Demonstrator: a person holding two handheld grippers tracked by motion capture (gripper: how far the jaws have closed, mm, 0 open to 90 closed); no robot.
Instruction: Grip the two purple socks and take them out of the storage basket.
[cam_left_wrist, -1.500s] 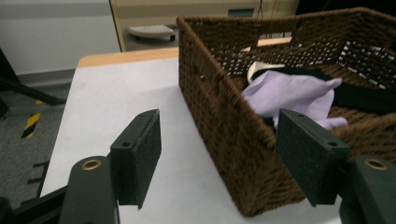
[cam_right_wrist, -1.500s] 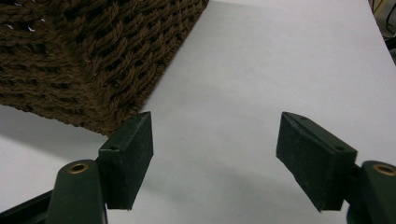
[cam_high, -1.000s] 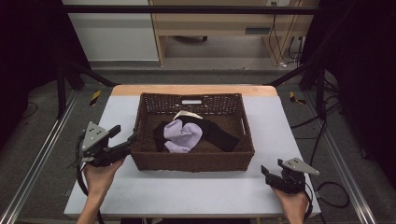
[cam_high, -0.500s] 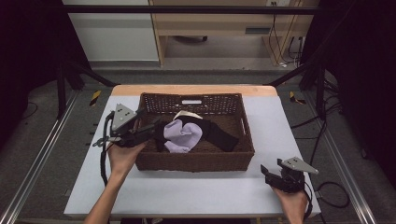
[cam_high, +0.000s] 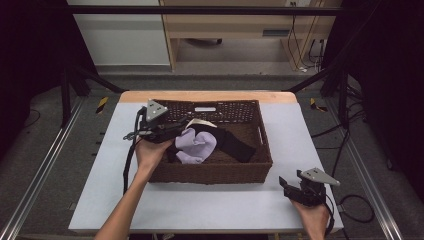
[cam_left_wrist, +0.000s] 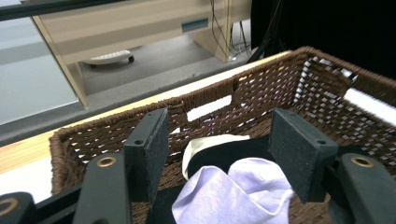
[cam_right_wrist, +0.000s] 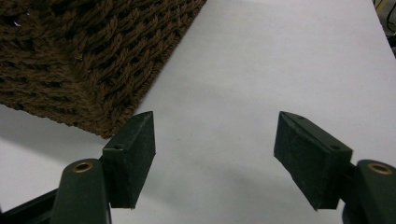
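Left gripper (cam_left_wrist: 217, 140), jaws apart, hangs over the lilac cloth (cam_high: 196, 145) in the wicker basket (cam_high: 215, 172). Risk: snagging the black garment (cam_high: 235, 145) too. Right gripper (cam_high: 295, 189) sits spread on the worktop (cam_high: 210, 210).

Black left gripper (cam_high: 172, 129) and right gripper (cam_high: 289, 187), each topped by grey three-cornered plate. Matte rectangular fingers (cam_left_wrist: 148, 149), brass-ringed screws behind them, black cable trailing. Bare forearms, no sleeves.
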